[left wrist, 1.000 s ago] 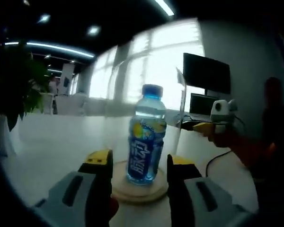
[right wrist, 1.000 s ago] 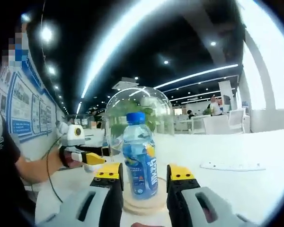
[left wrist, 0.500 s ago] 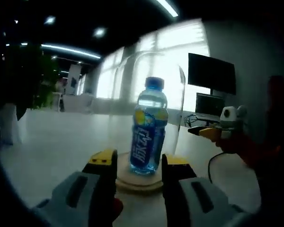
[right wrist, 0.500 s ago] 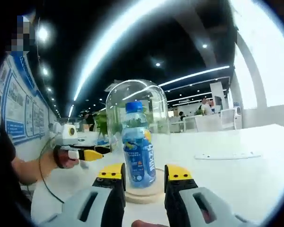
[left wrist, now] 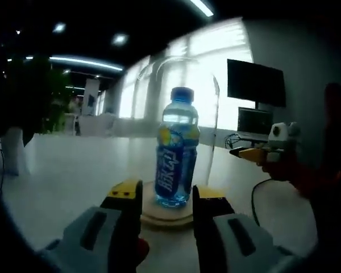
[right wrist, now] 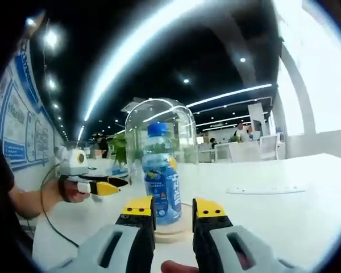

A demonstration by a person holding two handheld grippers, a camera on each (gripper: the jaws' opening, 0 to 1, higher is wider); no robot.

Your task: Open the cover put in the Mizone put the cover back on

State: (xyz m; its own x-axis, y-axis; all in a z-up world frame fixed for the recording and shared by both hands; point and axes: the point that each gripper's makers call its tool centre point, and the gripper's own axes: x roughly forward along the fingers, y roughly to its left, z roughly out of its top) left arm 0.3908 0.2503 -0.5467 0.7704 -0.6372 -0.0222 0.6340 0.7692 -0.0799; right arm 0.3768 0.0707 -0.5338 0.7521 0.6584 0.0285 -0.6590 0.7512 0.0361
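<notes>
A: My left hand-held gripper (left wrist: 166, 196) and right hand-held gripper (right wrist: 174, 209) both hang spread, holding nothing. The bottle (left wrist: 177, 149) stands on the wooden base (left wrist: 166, 214) on the desk (left wrist: 68, 170), under the glass cover (left wrist: 176, 114).

B: How to finish well?

A: I'd check the cover sits square, then back off gently. Compared with a second ago, both cameras sit slightly closer, jaws narrower.

Item count: one Mizone bottle (left wrist: 177, 153), one glass dome cover (left wrist: 176, 96), one wooden base (left wrist: 165, 215), two grippers, one monitor (left wrist: 256, 84), one laptop (left wrist: 254, 122), one potted plant (left wrist: 20, 108)
</notes>
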